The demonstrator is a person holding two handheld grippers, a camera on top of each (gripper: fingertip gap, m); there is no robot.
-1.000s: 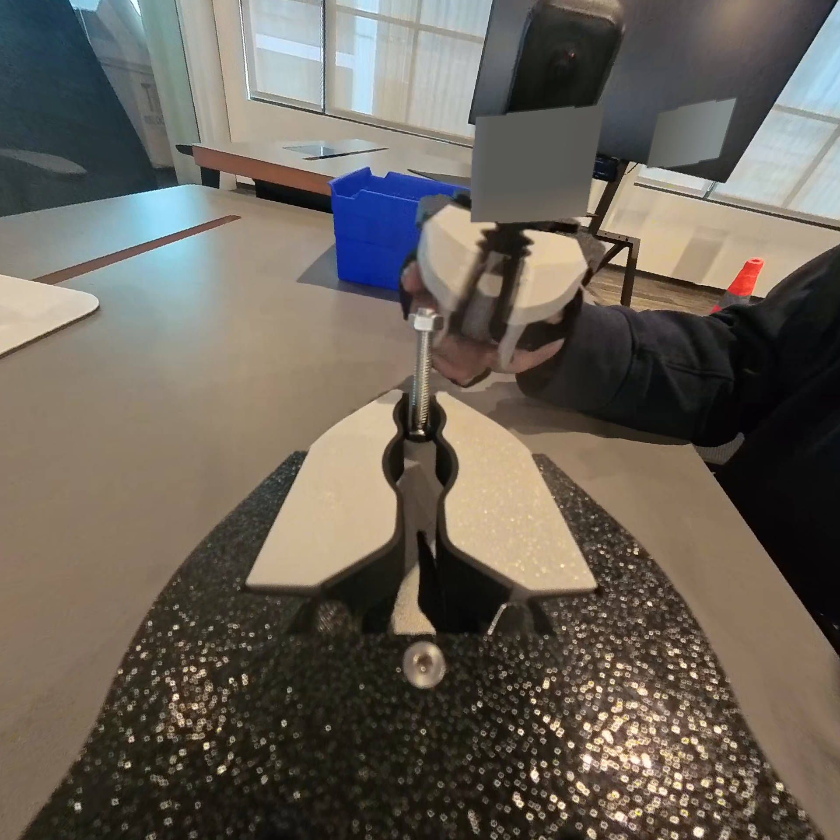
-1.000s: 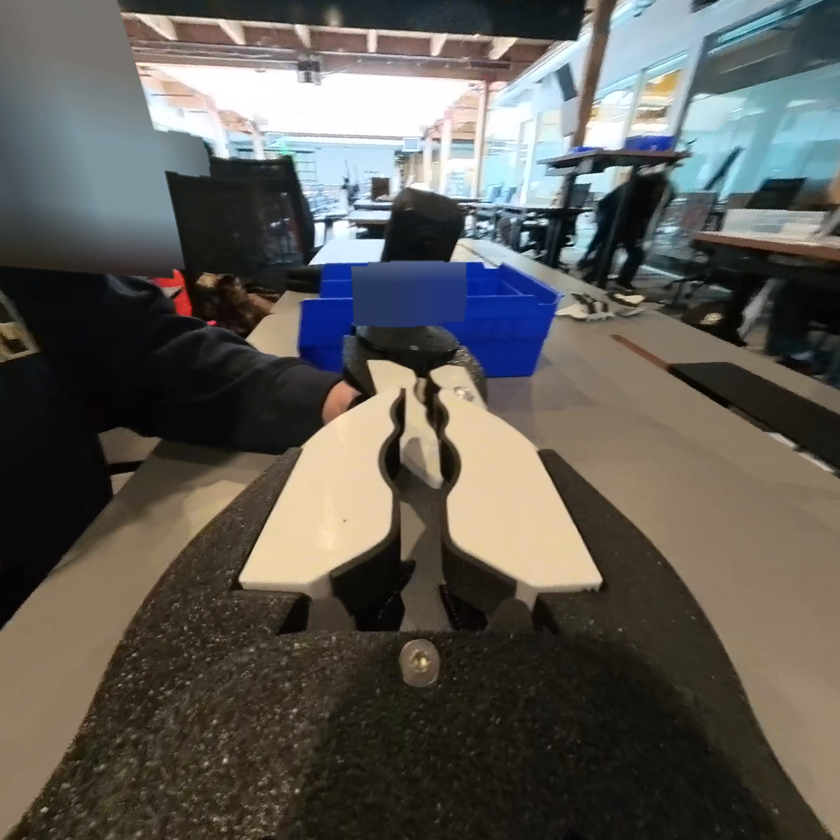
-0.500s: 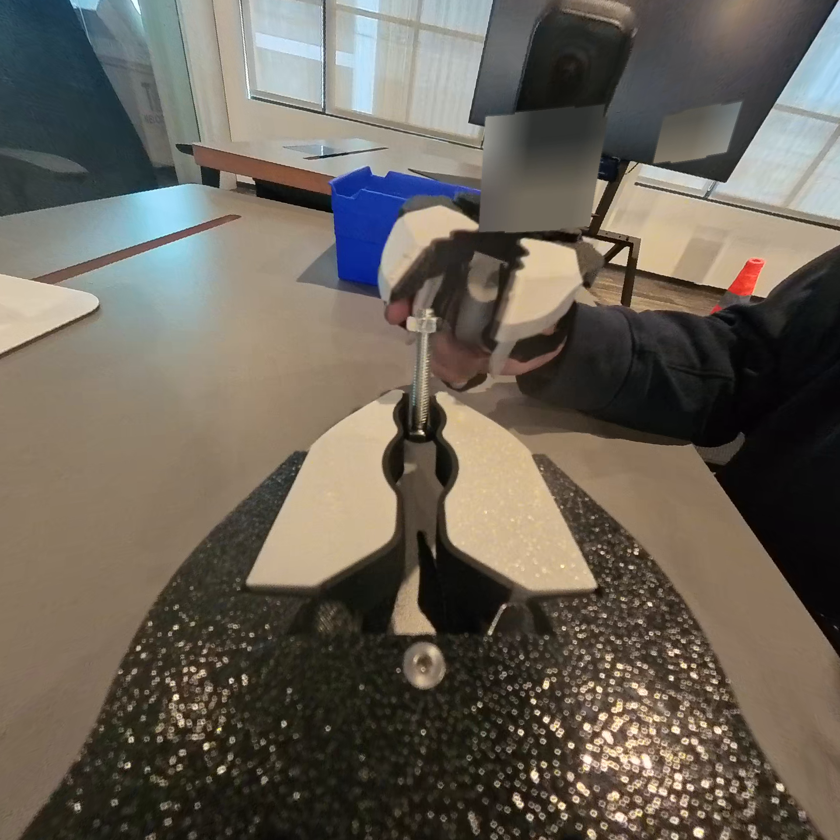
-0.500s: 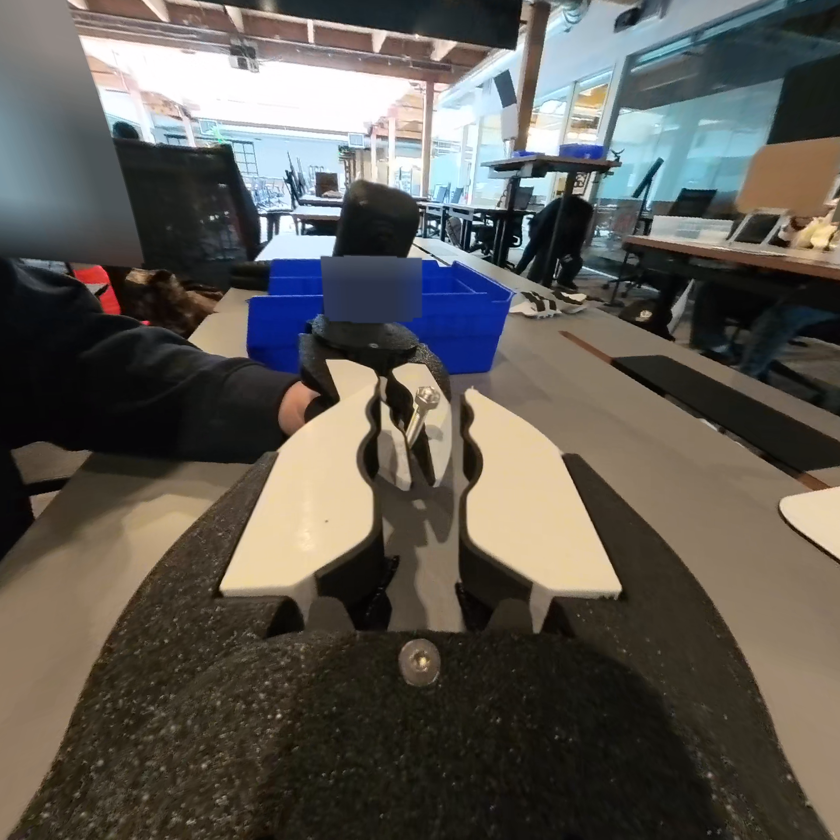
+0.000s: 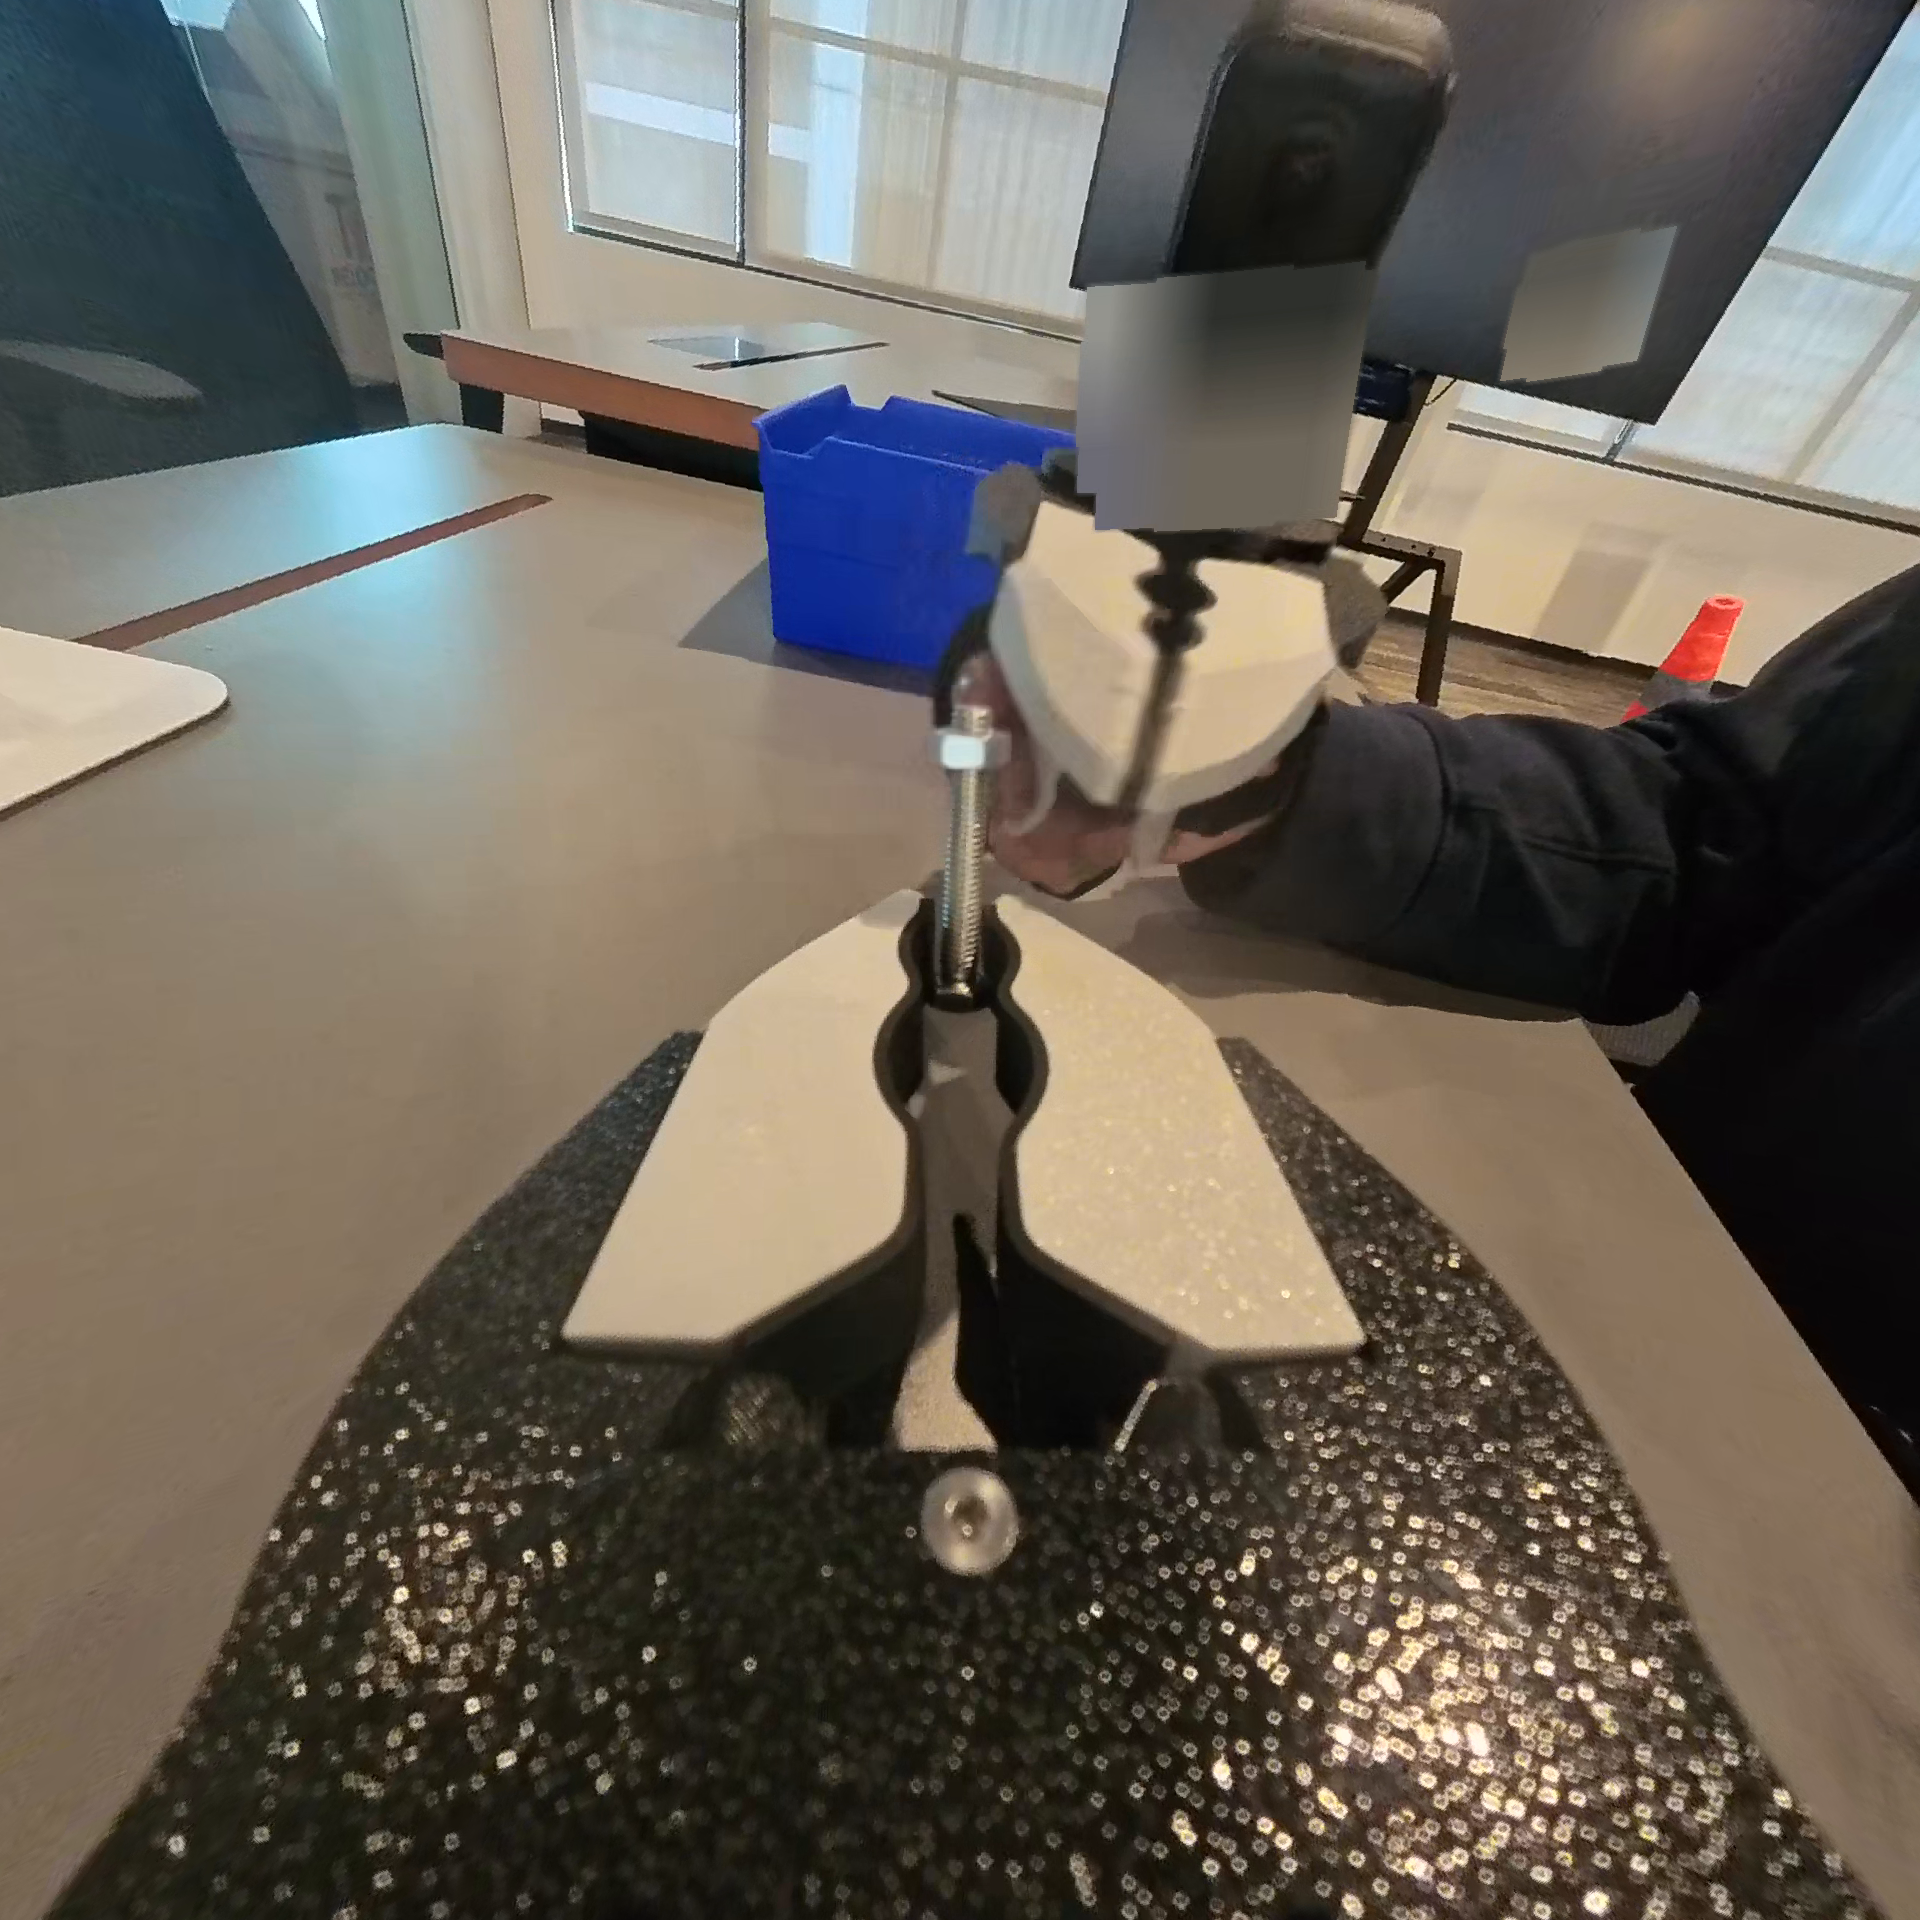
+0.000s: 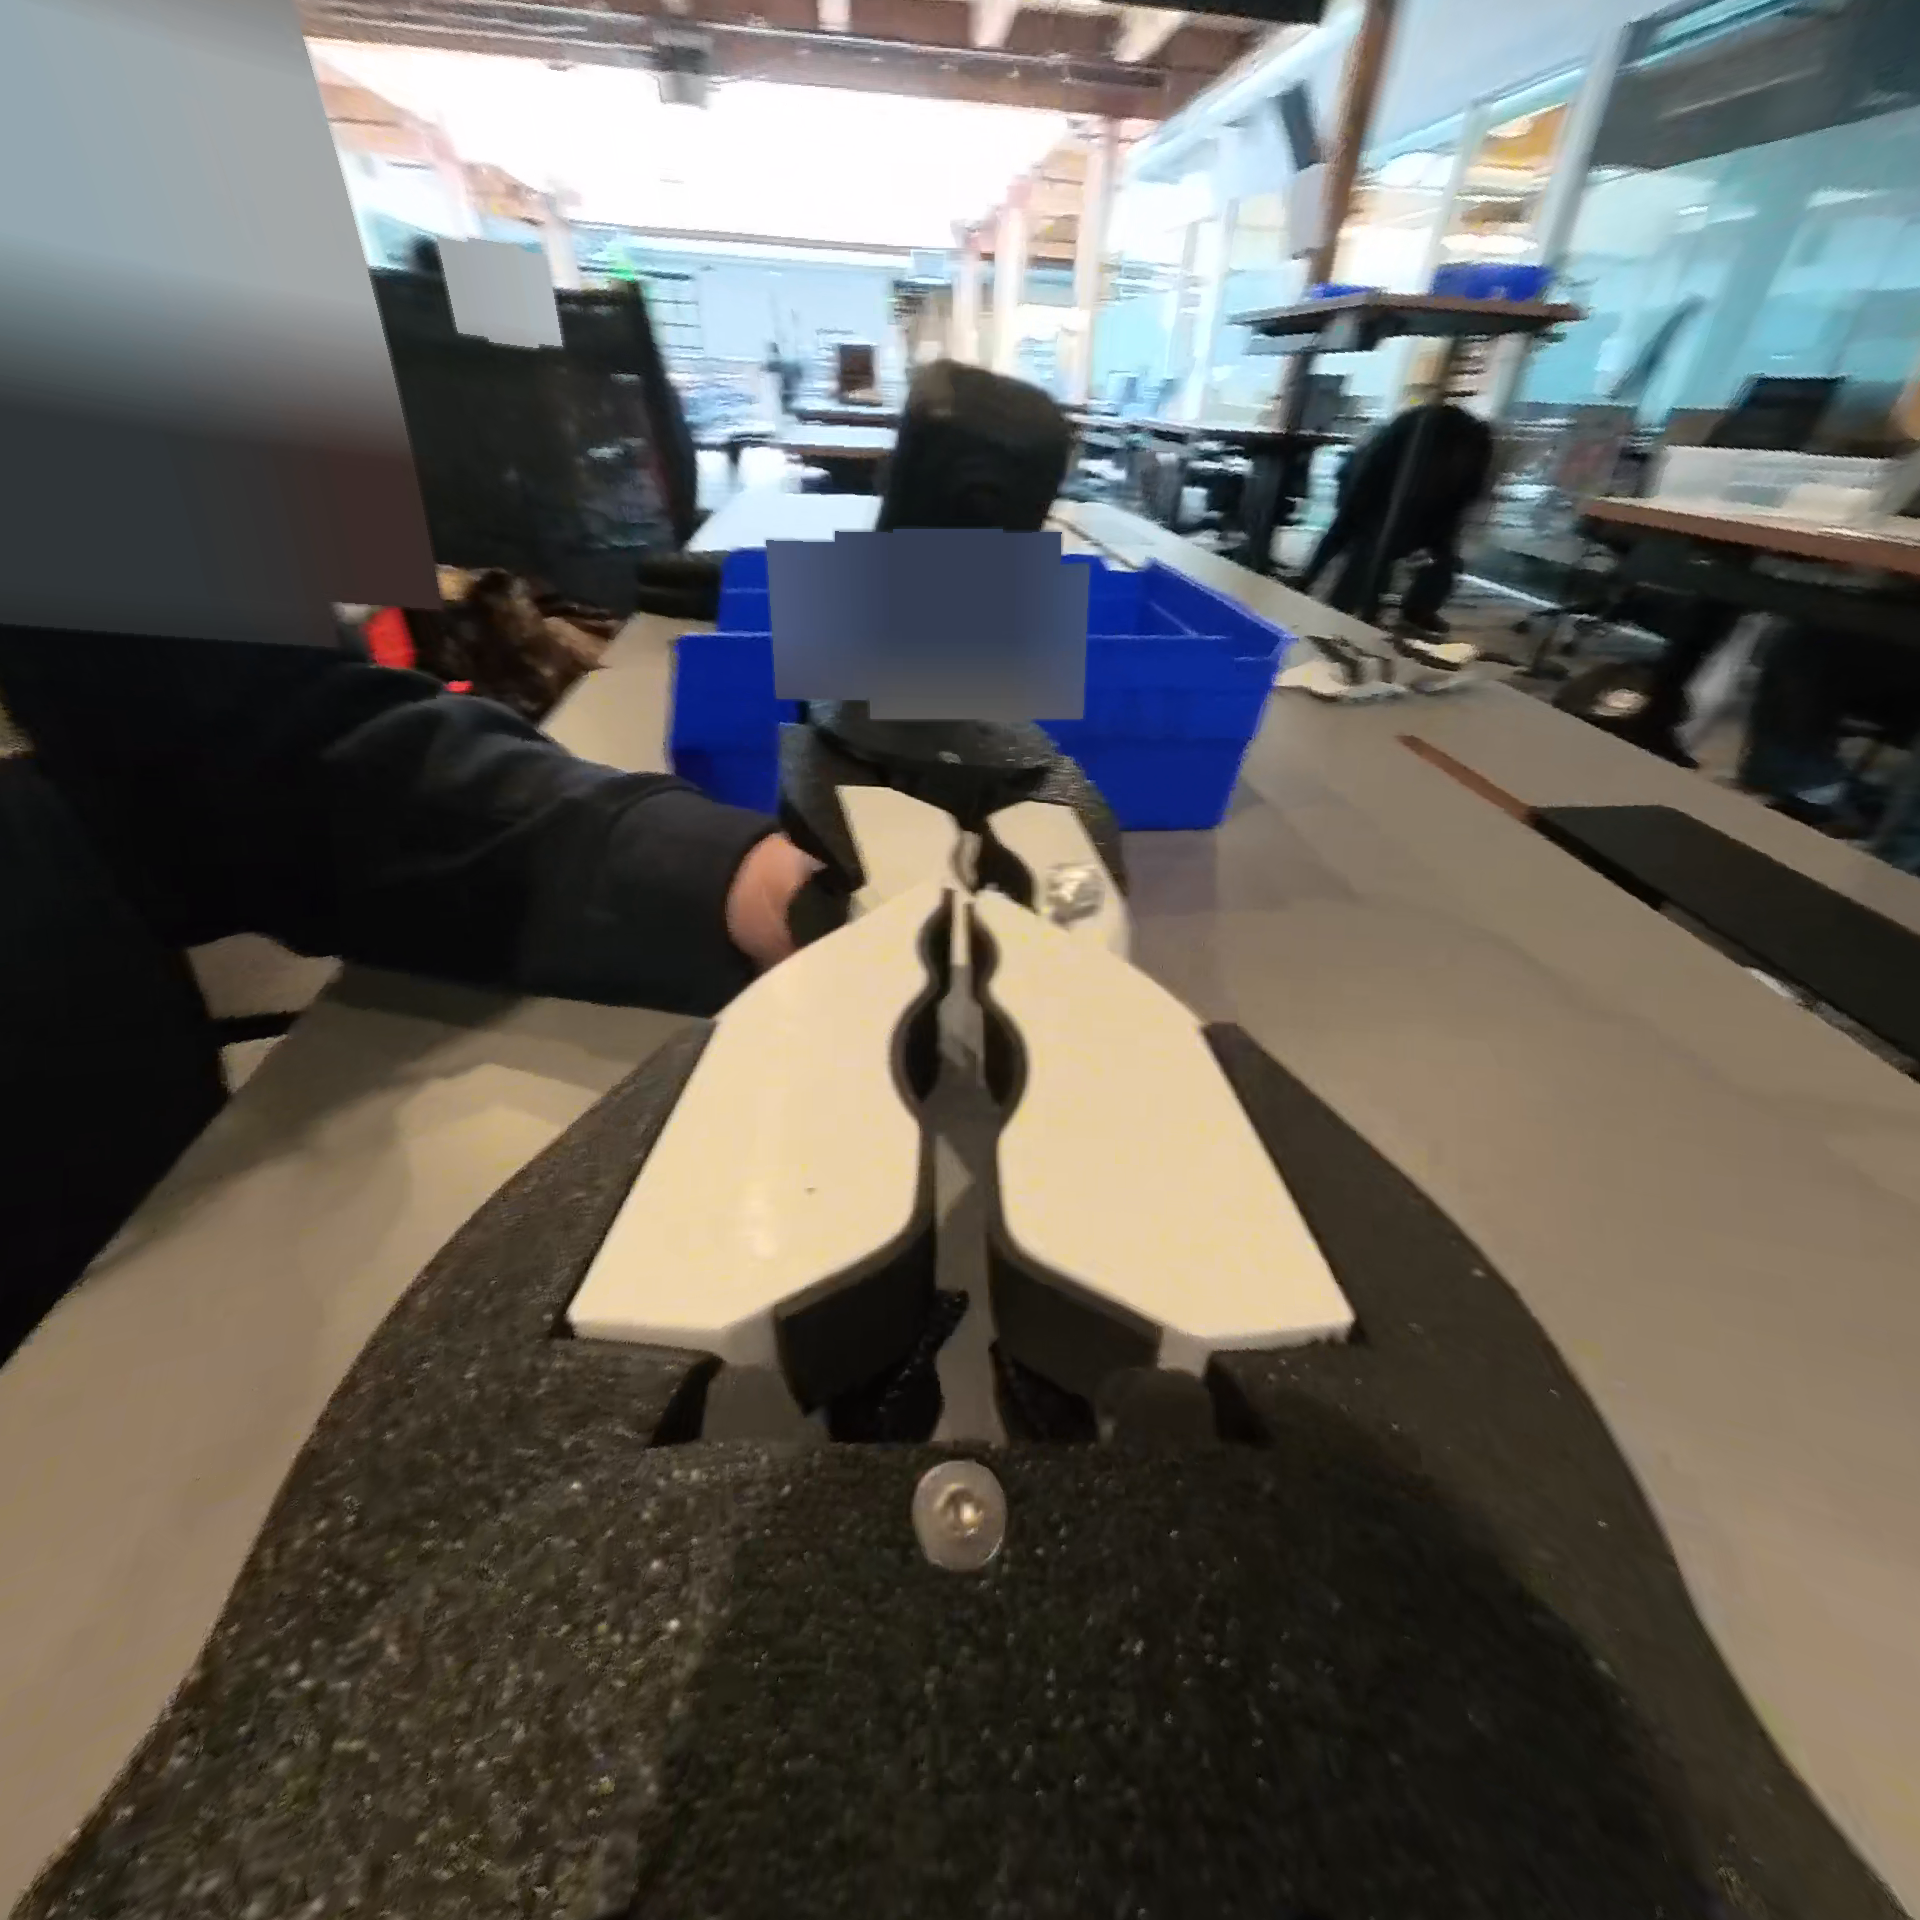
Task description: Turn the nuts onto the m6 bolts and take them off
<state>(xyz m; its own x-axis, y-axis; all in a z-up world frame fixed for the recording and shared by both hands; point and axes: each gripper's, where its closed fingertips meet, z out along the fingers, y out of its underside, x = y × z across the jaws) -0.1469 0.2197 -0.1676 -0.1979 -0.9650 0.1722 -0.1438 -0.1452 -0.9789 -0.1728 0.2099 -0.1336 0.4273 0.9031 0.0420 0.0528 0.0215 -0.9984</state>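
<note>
My left gripper [image 5: 961, 914] is shut on the lower end of a silver M6 bolt [image 5: 961, 852] and holds it upright above the grey table [image 5: 416, 831]. A hex nut [image 5: 968, 746] sits near the top of the bolt's thread. My right gripper [image 5: 1138, 795] faces me, shut and empty, just right of the nut. In the right wrist view my right gripper [image 6: 961, 902] has its jaws almost touching with nothing between them. The nut [image 6: 1075, 891] shows blurred just right of its tips, and the left gripper [image 6: 971, 831] is behind.
A blue bin [image 5: 862, 540] stands on the table behind the grippers; it also shows in the right wrist view [image 6: 1174, 717]. A white mat [image 5: 83, 707] lies at the far left, a black mat [image 6: 1714, 894] at the right. A person's dark sleeve [image 5: 1507, 831] reaches in from the right. My hands' fingertips stand some 4 cm from each other.
Half a second ago my right gripper was open around the bolt's top. It has since shut and moved off to the side of the nut. The left gripper and bolt have stayed still.
</note>
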